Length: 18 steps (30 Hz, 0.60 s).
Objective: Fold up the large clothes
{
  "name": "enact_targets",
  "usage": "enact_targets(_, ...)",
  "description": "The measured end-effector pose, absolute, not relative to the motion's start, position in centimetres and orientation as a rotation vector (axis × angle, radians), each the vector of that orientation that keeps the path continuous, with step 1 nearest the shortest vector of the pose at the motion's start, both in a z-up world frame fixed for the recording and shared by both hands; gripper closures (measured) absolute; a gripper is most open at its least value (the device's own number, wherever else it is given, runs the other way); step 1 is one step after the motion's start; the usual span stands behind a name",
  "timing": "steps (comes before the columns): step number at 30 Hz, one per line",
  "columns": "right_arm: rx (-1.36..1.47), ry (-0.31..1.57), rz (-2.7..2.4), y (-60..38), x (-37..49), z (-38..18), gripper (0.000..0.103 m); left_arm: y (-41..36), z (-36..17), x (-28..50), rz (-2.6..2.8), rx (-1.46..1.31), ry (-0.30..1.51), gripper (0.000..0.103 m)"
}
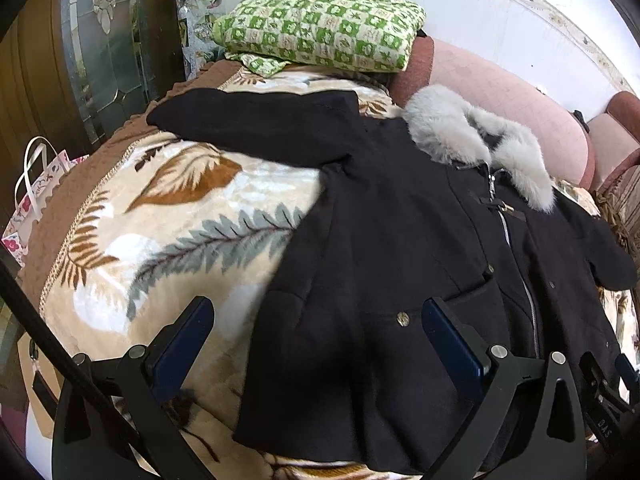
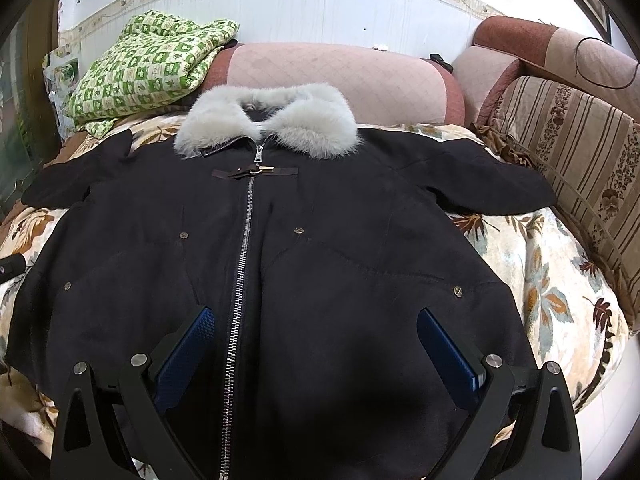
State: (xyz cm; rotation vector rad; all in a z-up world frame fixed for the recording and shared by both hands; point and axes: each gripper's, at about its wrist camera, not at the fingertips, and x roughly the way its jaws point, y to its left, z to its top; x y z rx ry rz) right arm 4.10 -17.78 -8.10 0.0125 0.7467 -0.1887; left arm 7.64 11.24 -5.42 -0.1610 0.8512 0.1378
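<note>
A large black coat (image 2: 340, 240) with a grey fur collar (image 2: 268, 120) lies face up and zipped on a leaf-patterned blanket (image 2: 552, 280), sleeves spread out to both sides. It also shows in the left wrist view (image 1: 400, 240), with its fur collar (image 1: 480, 140) at the upper right. My left gripper (image 1: 318, 320) is open and empty above the coat's left hem edge. My right gripper (image 2: 316, 324) is open and empty above the coat's lower front, just right of the zipper (image 2: 244, 264).
A folded green checked quilt (image 2: 144, 68) lies at the back left, also seen in the left wrist view (image 1: 320, 20). Pink cushions (image 2: 340, 76) line the wall. A striped sofa arm (image 2: 580, 152) stands at right. A paper bag (image 1: 32, 200) stands left of the blanket (image 1: 160, 240).
</note>
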Motion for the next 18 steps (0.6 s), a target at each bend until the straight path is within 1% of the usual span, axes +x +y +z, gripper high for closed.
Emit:
enact_targets(3,0.016,0.753,-0.191,-18.0,4.2,-8.3,0.001,12.5,-4.7,8.4,0.134,-0.171,0.835,0.0)
enact_targets(7,0.019,0.758,-0.197,-18.3,4.4,-8.5,0.001,15.7,-3.7,9.9,0.139,-0.251,0.82,0.0)
enact_targets(13,0.021,0.768,-0.206,-18.6,4.6,-8.8,0.001,23.5,-3.1,14.5,0.148,-0.433,0.807,0.0)
enact_targets(14,0.02,0.77,-0.207,-18.7,4.7,-8.9,0.001,25.4,-3.3,15.6,0.142,-0.477,0.805,0.004)
enact_targets(15,0.019,0.77,-0.209,-18.8,4.7,-8.9,0.001,26.6,-3.5,16.5,0.138,-0.5,0.804,0.013)
enact_targets(16,0.017,0.772,-0.212,-18.8,4.8,-9.0,0.001,27.9,-3.9,17.5,0.137,-0.519,0.805,0.018)
enact_targets(17,0.016,0.775,-0.214,-18.8,4.9,-9.0,0.001,29.4,-4.3,18.7,0.147,-0.537,0.815,0.029)
enact_targets(18,0.014,0.779,-0.216,-18.9,5.0,-9.1,0.001,31.0,-4.8,19.9,0.156,-0.564,0.823,0.036)
